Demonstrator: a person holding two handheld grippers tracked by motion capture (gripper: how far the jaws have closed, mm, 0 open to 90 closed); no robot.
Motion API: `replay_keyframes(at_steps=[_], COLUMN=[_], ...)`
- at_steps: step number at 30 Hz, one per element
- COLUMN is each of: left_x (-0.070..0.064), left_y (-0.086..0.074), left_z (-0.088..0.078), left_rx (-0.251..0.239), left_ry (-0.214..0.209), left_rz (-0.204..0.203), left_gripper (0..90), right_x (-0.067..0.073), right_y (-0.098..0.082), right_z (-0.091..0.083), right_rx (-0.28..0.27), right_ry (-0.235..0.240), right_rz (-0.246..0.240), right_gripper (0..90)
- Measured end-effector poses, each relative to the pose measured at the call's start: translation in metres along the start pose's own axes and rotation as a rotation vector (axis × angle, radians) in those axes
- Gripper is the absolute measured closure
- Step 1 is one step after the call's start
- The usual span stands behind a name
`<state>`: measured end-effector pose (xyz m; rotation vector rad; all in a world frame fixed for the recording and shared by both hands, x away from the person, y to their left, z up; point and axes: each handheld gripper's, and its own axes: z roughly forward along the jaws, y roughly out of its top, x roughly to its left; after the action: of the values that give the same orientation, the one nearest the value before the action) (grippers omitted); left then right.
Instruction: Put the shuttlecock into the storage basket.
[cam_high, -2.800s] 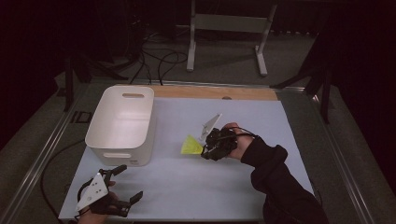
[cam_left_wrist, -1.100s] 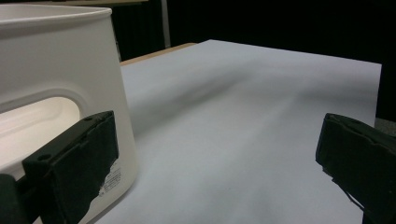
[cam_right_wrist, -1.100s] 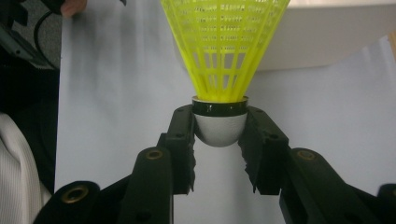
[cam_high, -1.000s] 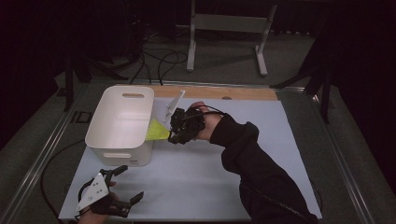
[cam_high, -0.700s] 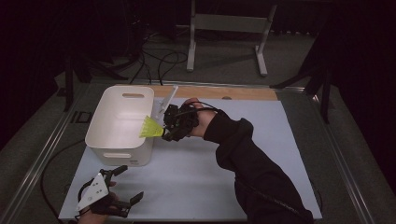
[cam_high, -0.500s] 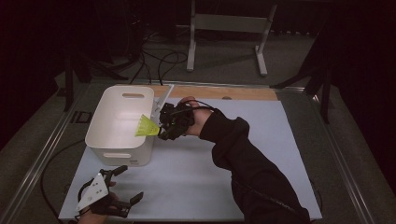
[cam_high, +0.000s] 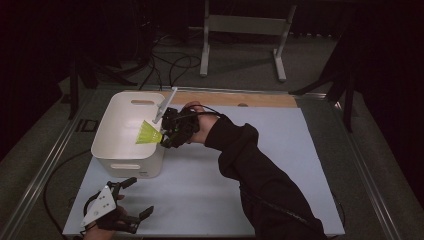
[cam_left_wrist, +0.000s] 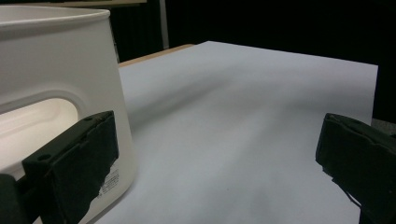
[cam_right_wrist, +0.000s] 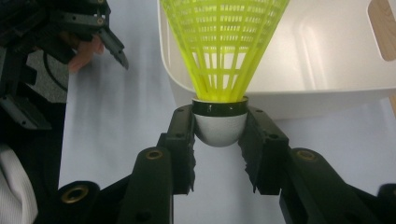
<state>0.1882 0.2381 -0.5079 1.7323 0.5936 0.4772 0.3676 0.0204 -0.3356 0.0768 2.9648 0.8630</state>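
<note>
We hold a yellow plastic shuttlecock (cam_right_wrist: 222, 70) by its white cork in our right gripper (cam_right_wrist: 218, 140), the jaws clamped on either side of the rounded base, its skirt pointing ahead toward the white plastic bin (cam_high: 122, 135). In the high view the shuttlecock (cam_high: 148, 134) hangs at the bin's right rim, the skirt already over the opening, so we judge the pick-up and most of the carry done. What is left, as we read it, is bringing it fully over the bin and letting go. Our left gripper (cam_high: 131, 201) rests low near the table's front edge, just before the bin, jaws wide apart and holding nothing.
</note>
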Motion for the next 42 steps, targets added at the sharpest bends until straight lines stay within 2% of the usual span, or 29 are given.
replay_keyframes(at_steps=[22, 26, 34, 42], left_x=[0.000, 0.001, 0.000, 0.000], left_y=[0.000, 0.000, 0.000, 0.000], left_z=[-0.001, -0.001, 0.000, 0.000], left_rx=[-0.010, -0.010, -0.010, -0.009], left_ry=[-0.011, -0.013, -0.015, -0.016], left_rz=[-0.006, -0.003, -0.005, -0.003], left_gripper=[0.0, 0.0, 0.0, 0.0], right_x=[-0.002, -0.004, -0.009, -0.012], right_y=[0.034, 0.037, 0.040, 0.042], right_z=[0.025, 0.031, 0.040, 0.054], right_rx=[0.022, 0.036, 0.046, 0.101], right_ry=[0.010, -0.003, 0.002, -0.004], right_rz=[-0.014, -0.008, 0.028, 0.056], right_gripper=[65.5, 65.5, 65.5, 65.5])
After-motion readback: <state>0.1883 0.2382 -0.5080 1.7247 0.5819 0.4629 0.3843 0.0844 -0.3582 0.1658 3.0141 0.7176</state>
